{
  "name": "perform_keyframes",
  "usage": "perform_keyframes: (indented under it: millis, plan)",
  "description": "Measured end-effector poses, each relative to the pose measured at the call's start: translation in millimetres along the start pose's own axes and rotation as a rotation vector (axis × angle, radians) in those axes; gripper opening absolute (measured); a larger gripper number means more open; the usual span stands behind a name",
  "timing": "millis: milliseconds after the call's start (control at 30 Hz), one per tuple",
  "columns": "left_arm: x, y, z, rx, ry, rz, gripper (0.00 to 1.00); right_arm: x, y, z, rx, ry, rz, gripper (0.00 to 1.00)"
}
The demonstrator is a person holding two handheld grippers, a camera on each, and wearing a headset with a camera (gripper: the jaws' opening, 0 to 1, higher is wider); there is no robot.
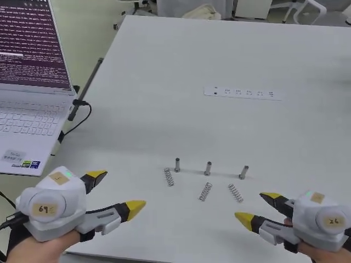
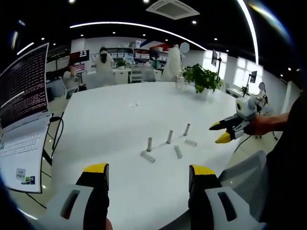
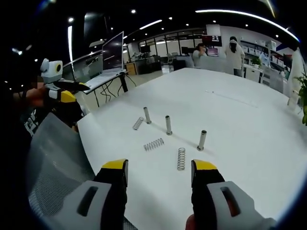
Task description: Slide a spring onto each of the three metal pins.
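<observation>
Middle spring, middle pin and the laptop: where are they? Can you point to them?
middle spring (image 1: 205, 191), head view, on the middle of its coils.
middle pin (image 1: 208, 168), head view, on its upright shaft.
laptop (image 1: 24, 118), head view, on its keyboard.

1. The left gripper (image 1: 117, 190) is held low, its yellow-tipped jaws spread wide apart and pointing forward and inward.
2. The left hand (image 1: 33, 249) wraps the gripper's body from below, behind the jaws.
3. The right gripper (image 1: 253, 206) also has its jaws parted, the tips aimed inward toward the left gripper's.
4. The right hand (image 1: 323, 253) grips it from behind the jaws.
5. The two pairs of jaws face each other, well apart.
</observation>
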State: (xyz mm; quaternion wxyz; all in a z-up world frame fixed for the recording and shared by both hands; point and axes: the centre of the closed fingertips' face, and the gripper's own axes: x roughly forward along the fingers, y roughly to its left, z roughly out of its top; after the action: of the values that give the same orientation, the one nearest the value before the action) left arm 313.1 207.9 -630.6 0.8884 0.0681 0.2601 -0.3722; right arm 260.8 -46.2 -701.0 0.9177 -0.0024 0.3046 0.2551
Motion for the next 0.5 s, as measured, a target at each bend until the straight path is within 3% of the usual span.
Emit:
perform_keyframes:
  millis: [300,500]
  plan:
    - [3.7,-1.2,-2.1,0.001,0.006,-0.010,0.64,-7.0,12.6,2.9,-0.010,-0.007,0.013,0.55]
    - [5.1,-2.7,-3.5,0.001,0.012,-0.015,0.64,-11.1,20.0,-1.9,-0.037,0.015,0.032,0.59]
